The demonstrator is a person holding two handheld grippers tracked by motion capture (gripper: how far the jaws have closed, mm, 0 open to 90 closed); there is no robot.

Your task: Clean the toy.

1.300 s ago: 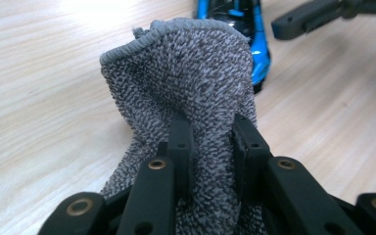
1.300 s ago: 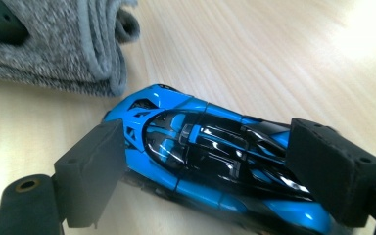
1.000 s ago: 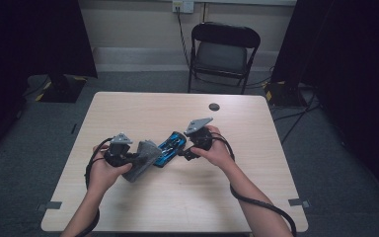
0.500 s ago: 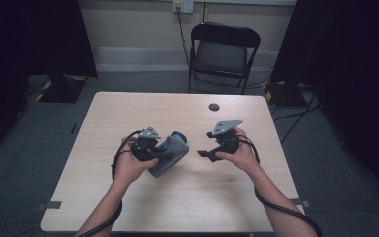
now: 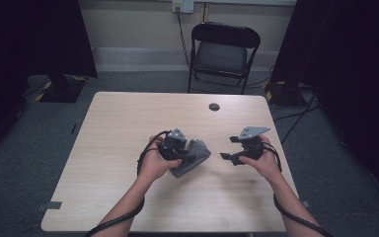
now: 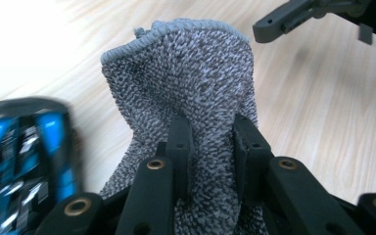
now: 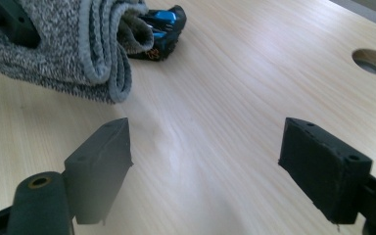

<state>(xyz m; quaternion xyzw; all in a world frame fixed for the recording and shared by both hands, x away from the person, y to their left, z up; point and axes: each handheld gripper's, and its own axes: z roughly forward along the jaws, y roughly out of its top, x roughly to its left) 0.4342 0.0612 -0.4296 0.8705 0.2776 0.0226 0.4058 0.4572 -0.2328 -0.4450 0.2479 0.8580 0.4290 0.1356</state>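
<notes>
Tongs first: in the left gripper view we see the left tongs [image 6: 210, 142] clenched on a grey knitted glove [image 6: 191, 78], the two black jaws pinching a fold of the fabric between them while the cuff edge stands up beyond them. In the high view the same left tongs [image 5: 185, 153] sit in the person's left hand [image 5: 155, 165] near the middle of the tabletop [image 5: 118, 123], with the glove [image 5: 193, 158] bunched under and just right of them, resting on the wood.

We read the right tongs [image 7: 205, 156] as released: in the right gripper view their jaws stand wide apart with bare wood between them. Their jaws have just been closing slightly, with nothing between them. In the high view the right tongs [image 5: 229, 148] are held in the right hand [image 5: 261, 160], apart from the glove and to its right, pointing toward it.

A blue and black object [image 7: 159, 22], blurred in the left gripper view [image 6: 24, 161], lies touching the glove [image 7: 68, 44]; we cannot tell what it is.

Farther out, a round hole [image 5: 214, 106] marks the far side of the tabletop. A black folding chair [image 5: 222, 49] stands on the grey floor [image 5: 54, 163] beyond it.
</notes>
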